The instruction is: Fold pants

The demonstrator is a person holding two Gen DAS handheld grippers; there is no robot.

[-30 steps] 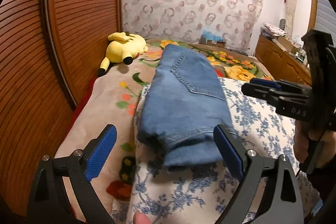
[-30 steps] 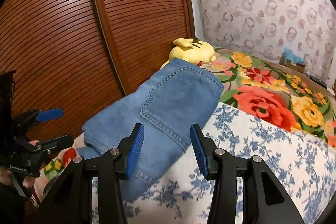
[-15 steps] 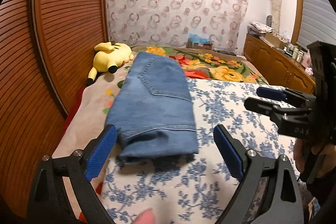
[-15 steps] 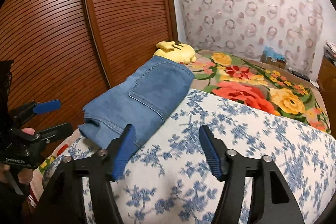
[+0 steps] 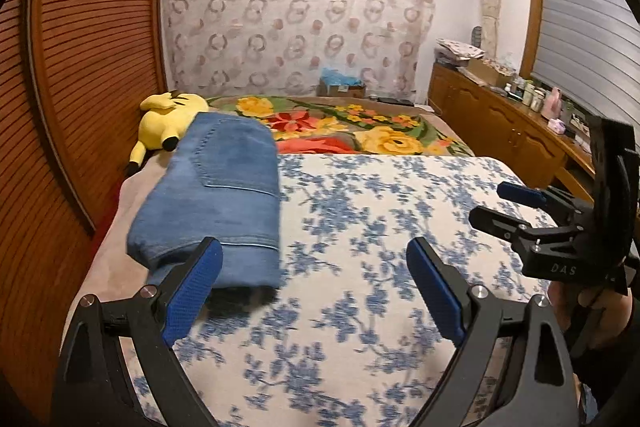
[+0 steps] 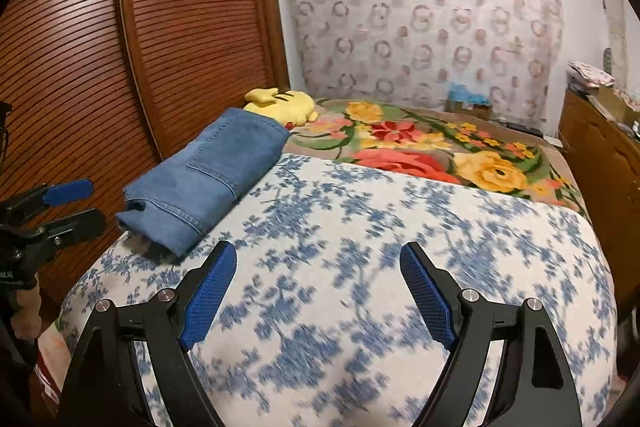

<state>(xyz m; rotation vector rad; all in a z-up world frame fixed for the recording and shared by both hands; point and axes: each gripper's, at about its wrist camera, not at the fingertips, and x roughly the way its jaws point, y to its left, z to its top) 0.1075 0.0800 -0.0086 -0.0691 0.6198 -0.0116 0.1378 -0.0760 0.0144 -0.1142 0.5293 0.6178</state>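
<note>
The blue jeans [image 5: 216,195] lie folded in a neat stack at the left side of the bed, back pocket facing up; they also show in the right wrist view [image 6: 208,179]. My left gripper [image 5: 314,251] is open and empty, held back from the near end of the jeans. My right gripper [image 6: 318,259] is open and empty over the blue-flowered cover, to the right of the jeans. Each gripper shows in the other's view, the right one [image 5: 516,203] and the left one [image 6: 76,203].
The bed has a white blue-flowered cover [image 5: 380,227] in front and a bright floral blanket [image 5: 360,131] behind. A yellow plush toy [image 5: 168,123] lies beyond the jeans. Slatted wooden doors [image 6: 160,47] stand left; a wooden dresser [image 5: 512,123] with clutter stands right.
Both grippers have pulled back and up from the jeans, and the right one has opened wider. The jeans lie still, now further away and to the left in both views.
</note>
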